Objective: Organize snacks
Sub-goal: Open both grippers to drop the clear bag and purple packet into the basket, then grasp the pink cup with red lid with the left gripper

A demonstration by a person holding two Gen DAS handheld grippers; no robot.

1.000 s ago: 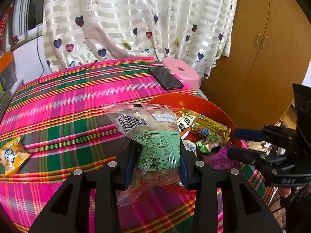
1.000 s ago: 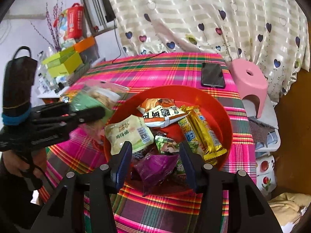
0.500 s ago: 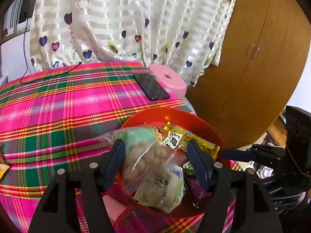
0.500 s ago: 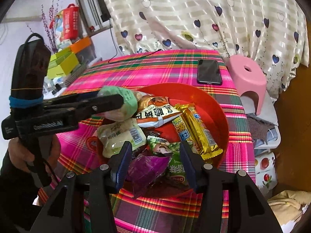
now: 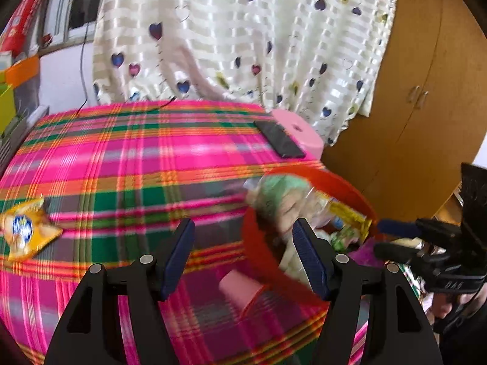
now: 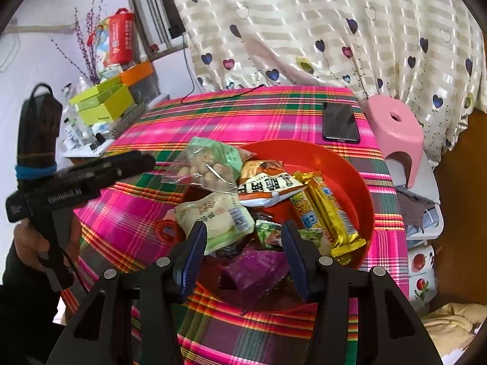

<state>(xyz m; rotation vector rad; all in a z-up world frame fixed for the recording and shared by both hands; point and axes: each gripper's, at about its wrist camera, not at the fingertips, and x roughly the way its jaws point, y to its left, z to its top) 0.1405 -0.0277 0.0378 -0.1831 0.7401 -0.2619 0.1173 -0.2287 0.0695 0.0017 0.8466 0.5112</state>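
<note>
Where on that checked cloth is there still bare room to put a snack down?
The widest free patch of tablecloth lies between the yellow packet, the phone and the red bowl. The bowl itself is crowded, wrappers piled to its rim, and a green-labelled bag overhangs its edge.

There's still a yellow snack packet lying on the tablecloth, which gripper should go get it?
Left, probably. The left gripper is open and empty, with the yellow packet in its view; the right gripper hovers over the red bowl.
</note>
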